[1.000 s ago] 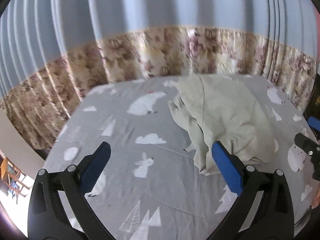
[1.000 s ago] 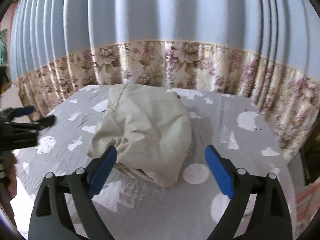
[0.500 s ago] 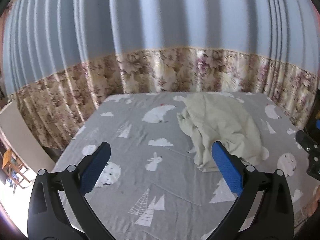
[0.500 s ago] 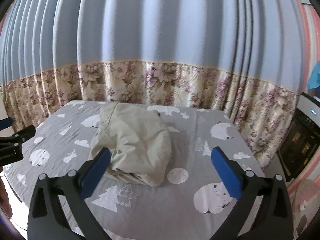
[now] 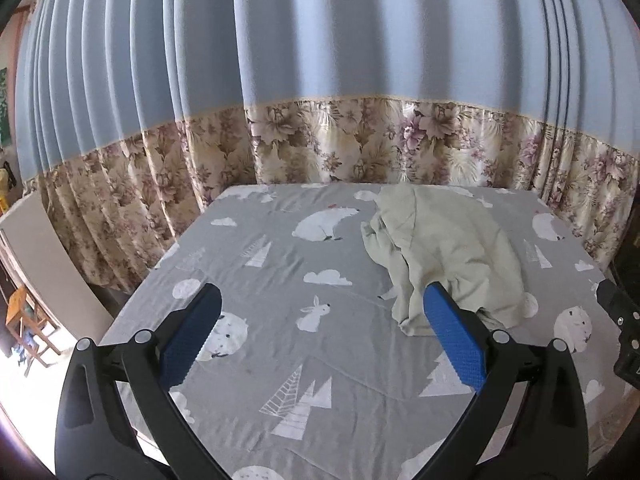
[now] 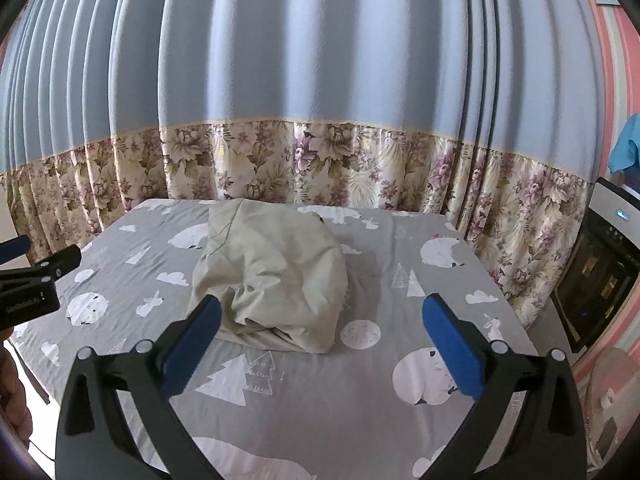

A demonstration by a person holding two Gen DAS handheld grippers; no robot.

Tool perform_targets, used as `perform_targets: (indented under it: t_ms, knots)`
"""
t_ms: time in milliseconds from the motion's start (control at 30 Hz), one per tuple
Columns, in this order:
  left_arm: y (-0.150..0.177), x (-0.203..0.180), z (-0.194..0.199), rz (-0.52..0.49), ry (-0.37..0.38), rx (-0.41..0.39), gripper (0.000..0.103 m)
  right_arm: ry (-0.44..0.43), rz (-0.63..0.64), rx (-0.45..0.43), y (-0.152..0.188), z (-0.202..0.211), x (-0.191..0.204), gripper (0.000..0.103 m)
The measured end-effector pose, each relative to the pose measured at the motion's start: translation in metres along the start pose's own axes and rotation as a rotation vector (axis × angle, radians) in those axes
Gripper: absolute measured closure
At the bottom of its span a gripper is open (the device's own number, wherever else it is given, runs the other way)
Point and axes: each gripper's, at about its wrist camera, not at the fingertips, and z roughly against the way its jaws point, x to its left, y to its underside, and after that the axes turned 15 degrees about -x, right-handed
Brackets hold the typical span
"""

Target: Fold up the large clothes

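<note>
In the left view, the left gripper [image 5: 320,334] stands wide open and empty, farther back from the bed [image 5: 260,320] than a second ago; more curtain [image 5: 320,60] shows. The garment [image 5: 444,248], a pale crumpled cloth, lies ahead to the right.

In the right view, the right gripper [image 6: 320,338] is spread wider than before, holding nothing. The garment is a soft heap just behind its left pad [image 6: 192,340]. Only here a dark appliance [image 6: 600,280] shows.
</note>
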Motion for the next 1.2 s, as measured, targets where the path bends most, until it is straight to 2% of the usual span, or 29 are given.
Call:
perform_targets:
  t_ms: [333,567,833,1000,1200]
  knots:
    - [0.005,-0.002,0.004,-0.002,-0.006,-0.010,0.003,0.053,-0.070,-0.018,0.005,0.000,-0.015,0.002]
    - [0.005,-0.002,-0.001,-0.004,-0.012,-0.001,0.003,0.048,-0.051,-0.027,0.005,-0.001,-0.012,0.002]
    - [0.004,0.004,-0.004,0.021,0.024,-0.007,0.003,0.036,-0.032,-0.029,0.006,-0.001,-0.009,0.002]
    - [0.002,-0.001,0.001,-0.001,-0.015,-0.039,0.003,0.044,-0.037,-0.026,0.008,-0.002,-0.010,0.002]
    - [0.002,-0.004,0.000,-0.003,-0.008,-0.025,0.003,0.055,-0.046,-0.020,0.010,-0.004,-0.014,0.002]
